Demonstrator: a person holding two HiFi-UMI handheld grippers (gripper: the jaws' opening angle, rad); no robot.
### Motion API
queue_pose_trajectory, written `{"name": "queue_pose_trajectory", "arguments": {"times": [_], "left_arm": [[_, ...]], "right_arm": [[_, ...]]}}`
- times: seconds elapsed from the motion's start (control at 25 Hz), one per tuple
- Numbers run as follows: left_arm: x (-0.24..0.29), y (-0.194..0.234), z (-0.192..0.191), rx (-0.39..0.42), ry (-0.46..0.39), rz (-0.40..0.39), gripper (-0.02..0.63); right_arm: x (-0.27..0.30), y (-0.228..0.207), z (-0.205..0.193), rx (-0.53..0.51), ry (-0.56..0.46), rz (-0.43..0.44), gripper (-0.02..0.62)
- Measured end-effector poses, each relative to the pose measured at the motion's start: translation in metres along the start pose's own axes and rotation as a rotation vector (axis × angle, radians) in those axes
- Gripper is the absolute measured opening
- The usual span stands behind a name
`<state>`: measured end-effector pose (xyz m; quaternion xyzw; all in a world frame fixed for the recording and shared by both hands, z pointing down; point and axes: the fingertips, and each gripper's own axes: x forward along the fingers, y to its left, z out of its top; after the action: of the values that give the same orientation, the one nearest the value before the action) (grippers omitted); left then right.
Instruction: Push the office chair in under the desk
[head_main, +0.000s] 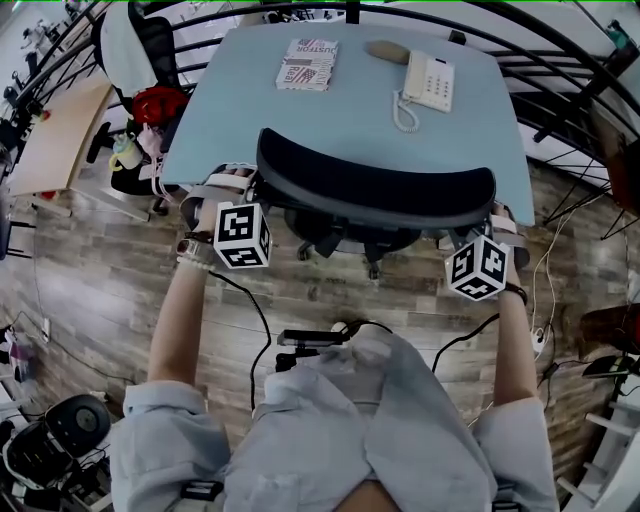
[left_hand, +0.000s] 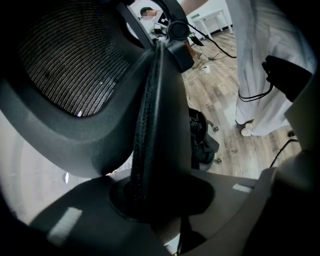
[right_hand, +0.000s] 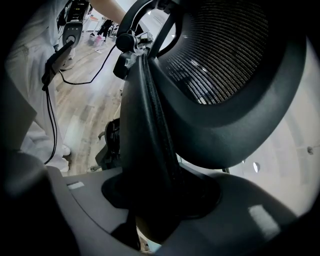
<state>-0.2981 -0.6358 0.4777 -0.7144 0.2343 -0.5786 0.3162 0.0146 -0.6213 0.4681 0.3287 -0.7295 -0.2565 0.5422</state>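
The black office chair's backrest (head_main: 375, 185) stands at the near edge of the pale blue desk (head_main: 350, 115), and its seat is hidden under the desktop. My left gripper (head_main: 252, 192) is clamped on the backrest's left end and my right gripper (head_main: 490, 218) on its right end. In the left gripper view the padded rim (left_hand: 150, 125) runs down between the jaws of the left gripper (left_hand: 150, 200), mesh beside it. The right gripper view shows the same: the rim (right_hand: 150, 130) is pinched in the right gripper (right_hand: 160, 200). The chair's wheeled base (head_main: 345, 240) shows below the backrest.
On the desk lie a white telephone (head_main: 428, 80), a booklet (head_main: 307, 63) and a brown oval object (head_main: 387, 50). Black railings curve behind and beside the desk. Bags and a red item (head_main: 158, 103) crowd the floor at the desk's left. Cables trail over the wood floor.
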Motion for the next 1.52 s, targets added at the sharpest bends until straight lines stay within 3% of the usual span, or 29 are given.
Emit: {"name": "queue_pose_trajectory", "arguments": {"times": [1.24, 1.52], "left_arm": [[0.0032, 0.0010, -0.0008, -0.017, -0.004, -0.002, 0.092], [-0.0036, 0.0090, -0.0054, -0.103, -0.037, 0.037, 0.142]], "right_arm": [[0.0071, -0.0032, 0.0036, -0.039, -0.067, 0.010, 0.203], [0.0015, -0.0016, 0.0044, -0.020, -0.109, 0.033, 0.249]]}}
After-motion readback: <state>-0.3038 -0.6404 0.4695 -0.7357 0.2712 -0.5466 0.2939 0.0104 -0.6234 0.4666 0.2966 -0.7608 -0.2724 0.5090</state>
